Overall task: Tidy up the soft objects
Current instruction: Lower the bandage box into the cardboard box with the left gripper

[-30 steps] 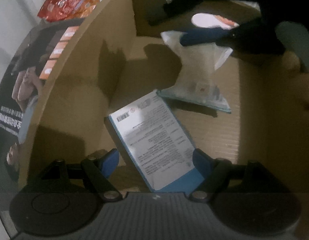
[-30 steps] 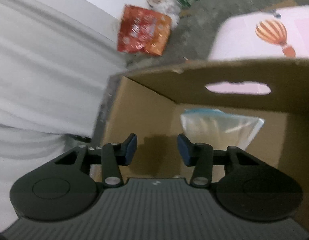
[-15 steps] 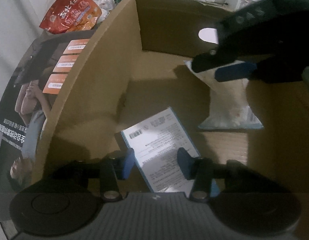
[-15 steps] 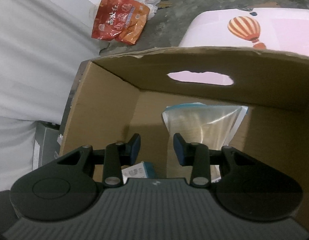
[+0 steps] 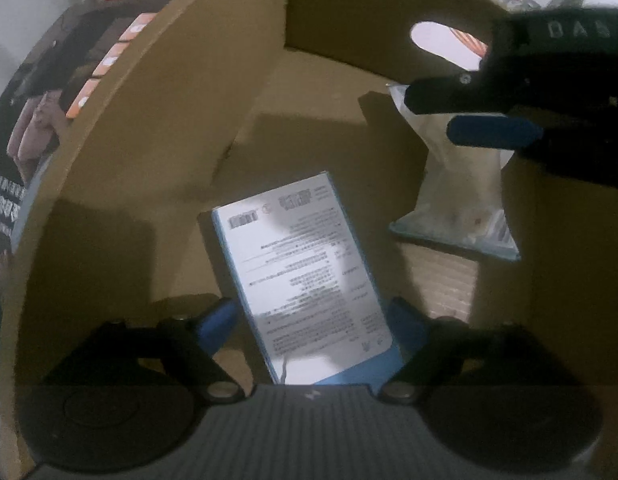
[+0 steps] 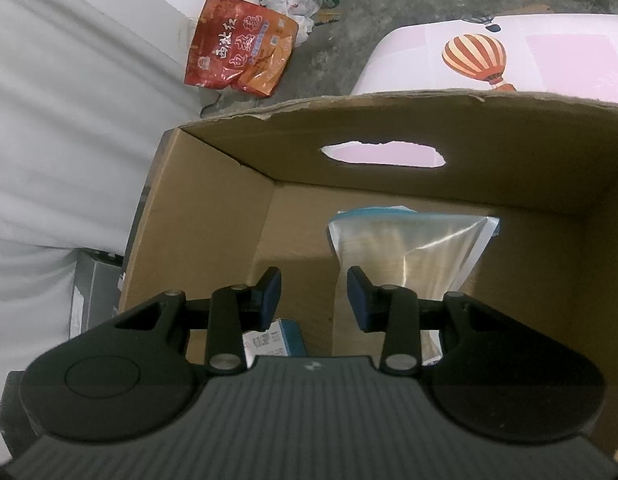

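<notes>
Left gripper [image 5: 309,322] jaws, just reopened, straddle the light soft pack [image 5: 299,268] on the box [image 5: 189,92] floor; grip its edges. Right gripper [image 6: 313,296] is unclenched, empty.

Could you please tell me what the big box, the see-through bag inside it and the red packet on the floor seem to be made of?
The box looks like brown corrugated cardboard: matte, with a torn rim and a ragged handle hole. The bag seems to be thin clear plastic film, glossy, with bright streaks and creases. The red packet looks like shiny printed plastic or foil, crinkled; which of the two I cannot tell.
</notes>
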A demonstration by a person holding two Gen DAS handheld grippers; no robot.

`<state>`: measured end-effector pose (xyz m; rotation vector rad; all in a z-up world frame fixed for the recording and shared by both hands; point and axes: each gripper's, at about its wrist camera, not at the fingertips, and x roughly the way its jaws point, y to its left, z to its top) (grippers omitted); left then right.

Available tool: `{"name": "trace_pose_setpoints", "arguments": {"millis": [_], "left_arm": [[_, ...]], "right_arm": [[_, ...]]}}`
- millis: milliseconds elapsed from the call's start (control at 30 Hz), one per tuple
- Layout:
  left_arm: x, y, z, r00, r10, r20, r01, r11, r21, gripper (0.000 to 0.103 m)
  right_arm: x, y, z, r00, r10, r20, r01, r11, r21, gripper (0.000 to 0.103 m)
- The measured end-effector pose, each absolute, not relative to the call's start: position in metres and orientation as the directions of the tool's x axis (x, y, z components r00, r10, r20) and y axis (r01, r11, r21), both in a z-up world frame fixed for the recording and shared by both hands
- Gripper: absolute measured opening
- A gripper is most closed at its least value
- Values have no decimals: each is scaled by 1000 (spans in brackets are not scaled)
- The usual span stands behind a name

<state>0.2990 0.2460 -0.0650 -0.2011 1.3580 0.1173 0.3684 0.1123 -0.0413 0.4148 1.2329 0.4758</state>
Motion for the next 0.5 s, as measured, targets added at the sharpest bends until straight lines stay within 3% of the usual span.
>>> {"name": "trace_pose_setpoints", "arguments": {"millis": [133,200,300,367,433,500], "left_arm": [[296,237,-59,281,22,-959,-130,991,-15,73],[299,237,-48,328,57,-943,-116,993,19,45],[308,243,-39,344,67,-937,-107,994,31,24],[314,248,-39,333,77,-940,-118,992,39,24],[318,253,-41,296,36,-954,-129,992,-2,31],[314,256,-41,281,1,-960,-136,990,-39,57]], "right_arm": [[369,111,-41,260,556,-789,-122,830,544,36],[368,111,-41,266,550,-791,-128,834,537,36],[369,112,-40,275,544,-793,-133,838,529,36],[370,110,-41,275,548,-790,-126,835,536,36],[371,108,-41,274,553,-787,-124,832,541,36],[371,108,-41,273,555,-785,-129,830,542,36]]}}
